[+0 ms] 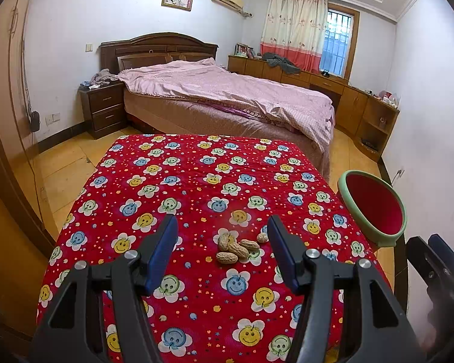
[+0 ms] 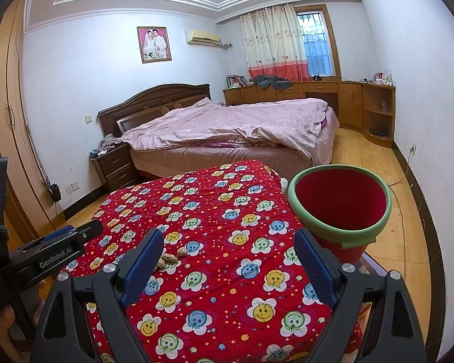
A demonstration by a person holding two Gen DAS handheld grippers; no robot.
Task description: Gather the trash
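while hovering over the red cloth (image 1: 196,181), left gripper (image 1: 222,239) wide apart, holding nothing, with the peanuts (image 1: 236,246) lying right between its blue pads (image 1: 163,251), a bit toward the right one. small heap, about five shells, touching each other, on the cloth near the front. long sides of most shells running across, from pad to pad, so probably easier to pinch if turned a little. right gripper (image 2: 228,260) also wide apart and empty, with the peanuts (image 2: 169,258) off to its left, just past its left pad. left one clearly nearer. bin (image 2: 340,208) past the right edge of the cloth, close to the right gripper, far side from the left one.

peanut shells: tan, bumpy, dry, light, likely to roll or slip. cloth: soft, ribbed, bright with smiley flowers. bin: round, red inside, green rim, looks like smooth plastic, empty as far as can be seen.
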